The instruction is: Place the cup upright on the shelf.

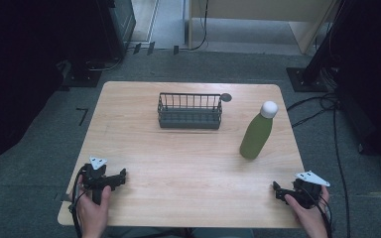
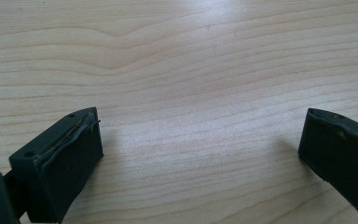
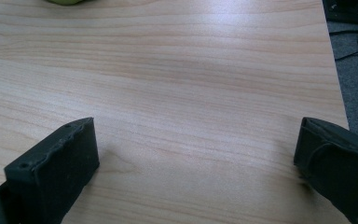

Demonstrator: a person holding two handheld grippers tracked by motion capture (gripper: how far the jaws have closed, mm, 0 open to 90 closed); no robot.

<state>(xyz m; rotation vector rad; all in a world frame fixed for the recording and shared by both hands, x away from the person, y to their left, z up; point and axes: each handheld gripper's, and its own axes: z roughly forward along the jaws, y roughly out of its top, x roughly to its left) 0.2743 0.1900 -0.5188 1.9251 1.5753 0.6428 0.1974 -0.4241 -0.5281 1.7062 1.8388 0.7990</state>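
a: starting near, what do the hands have?

b: the left gripper (image 1: 122, 175) rests at the near left corner of the pale wooden table (image 1: 188, 158), jaws spread wide with bare wood between them. the right gripper (image 1: 276, 189) sits at the near right corner, jaws just as spread and holding nothing.

a: and the thing to go for?

b: nearest the right gripper is the tall green bottle with a white round cap (image 1: 257, 133). it stands upright on the right side of the table, farther in than that gripper and well apart from it. in the right gripper view its green base (image 3: 67, 1) just peeks in at the far edge.

a: beyond that?

b: a dark wire basket (image 1: 190, 111) sits toward the far middle, left of the bottle and apart from it. a small dark round disc (image 1: 226, 97) lies just beside its far right corner.

a: how would you do the reach well?

b: i'd judge it as the very start of a pick. keep the right jaws wide, come in level, and close on the wide lower body, not the narrow neck. a tall smooth bottle may tip, so square the pads on both sides before squeezing. the left gripper can stay low and out of the way.
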